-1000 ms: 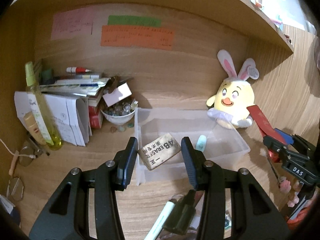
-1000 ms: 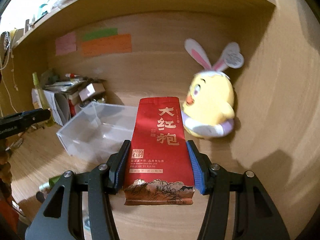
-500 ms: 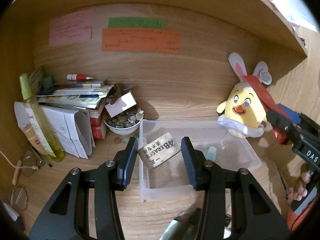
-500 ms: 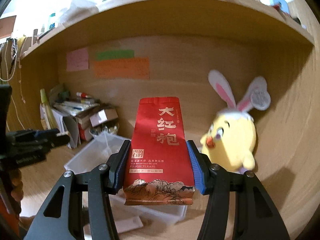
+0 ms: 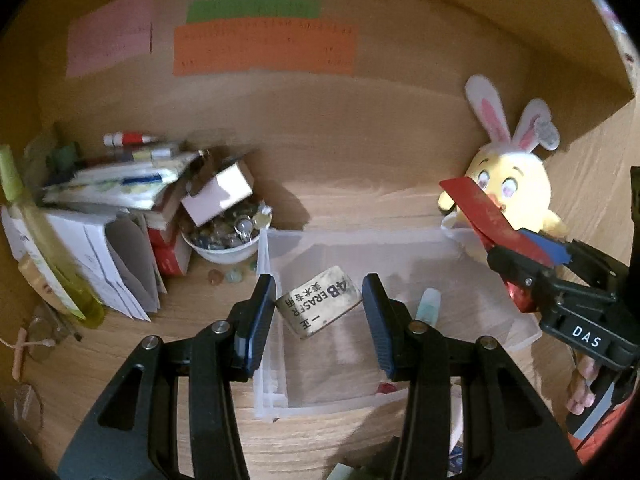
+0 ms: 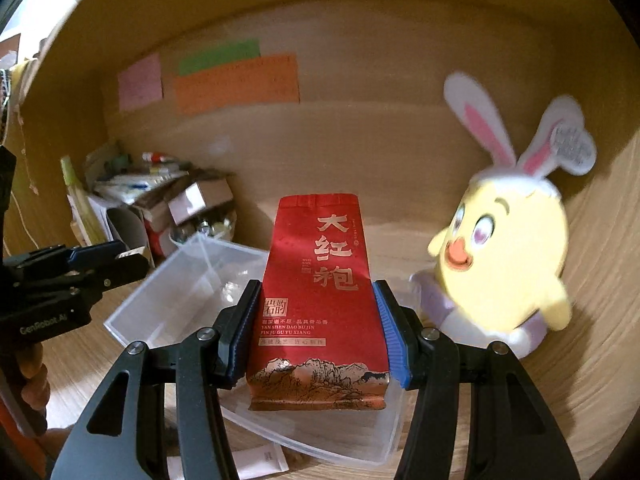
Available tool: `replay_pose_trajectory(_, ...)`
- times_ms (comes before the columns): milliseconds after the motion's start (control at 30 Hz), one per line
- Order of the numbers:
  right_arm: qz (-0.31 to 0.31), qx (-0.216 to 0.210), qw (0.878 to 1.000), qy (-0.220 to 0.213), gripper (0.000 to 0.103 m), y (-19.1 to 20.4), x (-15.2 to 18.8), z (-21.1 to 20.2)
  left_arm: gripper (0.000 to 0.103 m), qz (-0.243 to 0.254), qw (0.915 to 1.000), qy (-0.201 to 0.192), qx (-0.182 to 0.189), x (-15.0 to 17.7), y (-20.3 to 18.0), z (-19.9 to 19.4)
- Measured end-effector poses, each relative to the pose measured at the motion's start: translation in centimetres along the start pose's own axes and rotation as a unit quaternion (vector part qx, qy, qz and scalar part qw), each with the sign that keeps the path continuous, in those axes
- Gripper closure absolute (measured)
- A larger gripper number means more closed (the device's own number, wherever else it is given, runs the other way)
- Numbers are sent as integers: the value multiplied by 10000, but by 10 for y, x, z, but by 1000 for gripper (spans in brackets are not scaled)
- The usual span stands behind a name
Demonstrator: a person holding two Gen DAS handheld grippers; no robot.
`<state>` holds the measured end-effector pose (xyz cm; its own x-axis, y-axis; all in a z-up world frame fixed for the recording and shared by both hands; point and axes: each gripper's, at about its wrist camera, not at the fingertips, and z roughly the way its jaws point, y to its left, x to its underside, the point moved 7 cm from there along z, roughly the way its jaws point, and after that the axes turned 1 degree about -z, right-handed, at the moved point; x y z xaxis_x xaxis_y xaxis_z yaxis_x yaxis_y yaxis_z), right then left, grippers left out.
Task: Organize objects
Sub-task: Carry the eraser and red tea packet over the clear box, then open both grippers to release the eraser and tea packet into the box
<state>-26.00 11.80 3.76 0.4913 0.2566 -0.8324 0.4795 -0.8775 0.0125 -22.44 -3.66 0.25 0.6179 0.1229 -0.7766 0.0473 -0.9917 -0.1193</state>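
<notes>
Red tea pouch stood upright, long axis vertical, clamped by the right gripper jaws above the clear plastic bin, while the left gripper jaws pinched a 4B eraser over its near-left corner.

Home desk nook: sticky notes, stacked books, plush chick.

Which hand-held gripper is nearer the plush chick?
Right. The right hand-held gripper, shut on the red tea packet, is just beside the plush chick; the left hand-held gripper, holding the eraser, hangs over the bin's far end.
</notes>
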Motion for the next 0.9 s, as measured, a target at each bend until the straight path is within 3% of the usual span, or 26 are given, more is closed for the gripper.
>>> replay_pose_trajectory(333, 215, 36, 9984, 519, 52, -13, 22, 35, 58, -38, 9989, 450, 91, 17, -1, 35)
replay_pose_trajectory(900, -87, 251, 9948, 981, 52, -7, 45, 61, 58, 343, 9966, 739, 129, 31, -17, 53)
